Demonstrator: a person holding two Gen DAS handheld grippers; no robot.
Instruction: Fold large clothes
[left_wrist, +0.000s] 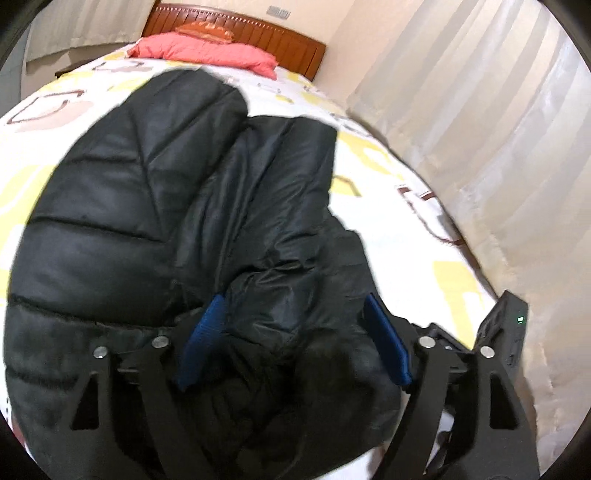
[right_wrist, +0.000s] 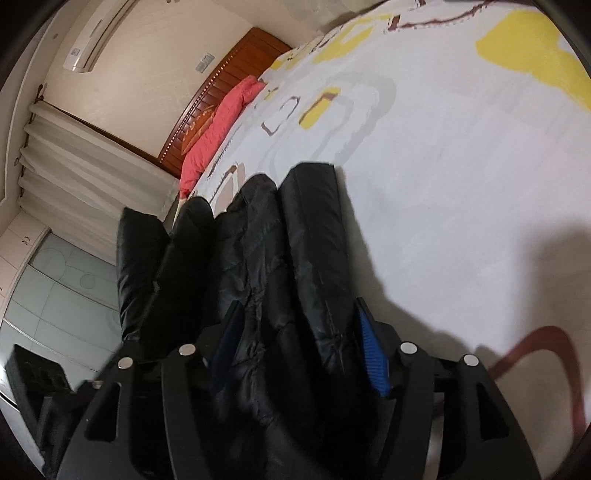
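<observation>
Since both grippers stand apart with puffy fabric bulging between the blue pads, neither reads as a firm grasp. Left gripper (left_wrist: 291, 336): jaws spread wide, pads not visibly pressing the cloth, so released. Right gripper (right_wrist: 295, 347): jaws parted too, fabric filling the gap, right pad showing clear blue beside it; likely let go, though contact on the dark left pad is hard to tell.

The black puffer jacket (left_wrist: 155, 206) lies on the bed (left_wrist: 424, 236), bunched lengthwise toward the near edge, a sleeve or folded panel running up the middle. Judgement: light for its bulk, soft, springy, with a slick shiny shell. It will puff back open after a fold and slide on itself. Best hold is probably a stitched seam, hem or cuff, not the middle of a padded panel, where pads would slip.

Going rightward in the left view: a wooden headboard (left_wrist: 258, 33) and red pillow (left_wrist: 207, 51) sit far up the bed, well apart from the jacket. Pale curtains (left_wrist: 480, 129) hang along the right side near the mattress edge. Patterned sheet around the jacket looks free. Right view adds a wall air conditioner (right_wrist: 99, 37) and a glass-fronted wardrobe (right_wrist: 55, 288), both off the bed. Nothing blocks folding; only the near bed edge could let fabric slide off.
</observation>
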